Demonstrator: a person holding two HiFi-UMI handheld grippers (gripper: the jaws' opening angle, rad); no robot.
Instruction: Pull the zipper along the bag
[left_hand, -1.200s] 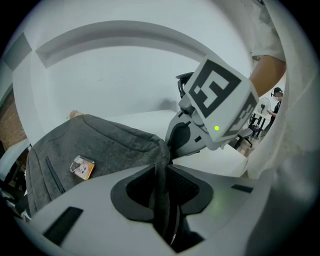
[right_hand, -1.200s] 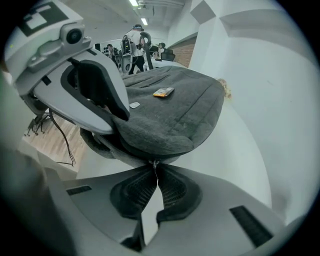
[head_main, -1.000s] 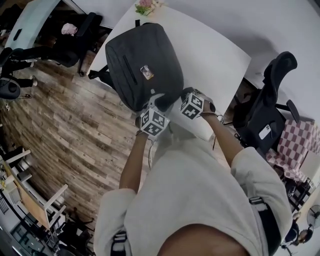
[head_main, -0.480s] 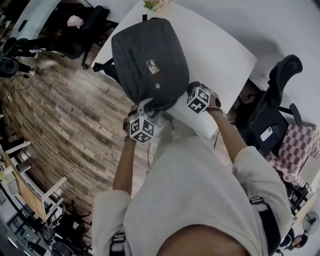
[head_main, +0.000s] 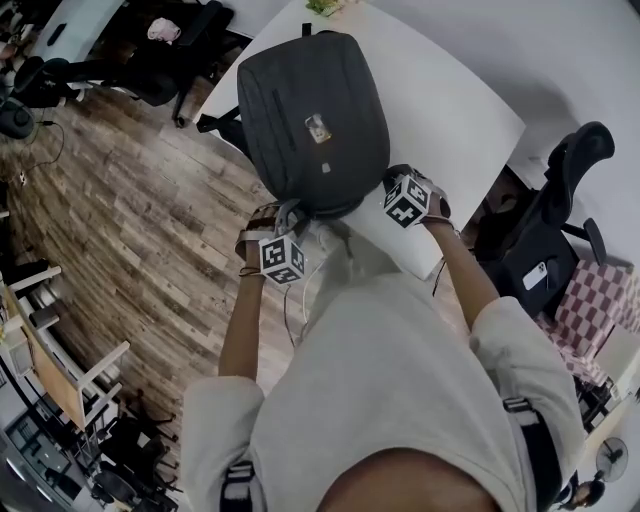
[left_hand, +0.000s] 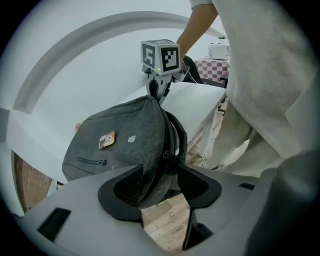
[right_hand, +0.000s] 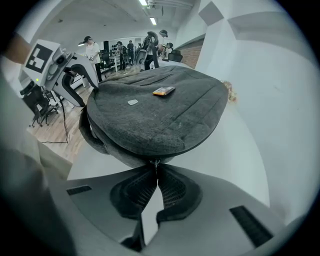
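A dark grey fabric backpack (head_main: 310, 110) lies flat on the white counter (head_main: 450, 110). Its lower end hangs over the counter edge nearest the person, close to that edge's left corner, and plank floor shows beneath the overhang in the left gripper view.

The right hand-held gripper (right_hand: 156, 169) has its jaws pressed together on the small metal zipper pull (right_hand: 156, 161), which sits at the bag's rim on the end facing the person. The dark zipper seam curves away from the pull round the rim on both sides.

The left hand-held gripper (left_hand: 161, 170) stands with its jaws wide apart. They have just been closing a little, and the overhanging edge of the bag, beside a black shoulder strap (left_hand: 177, 137), lies between them. The pads do not look pressed onto the fabric yet, so I read this as a brace being set up, not a grip.

As for progress, the pull is secured, and that looks like the only step finished. The bag is not yet held steady on the left, and the run of the zipper along the rim seems still to be made. Whether the seam beside the pull is closed or parted is too fine to make out, so I cannot tell how much has already been travelled.
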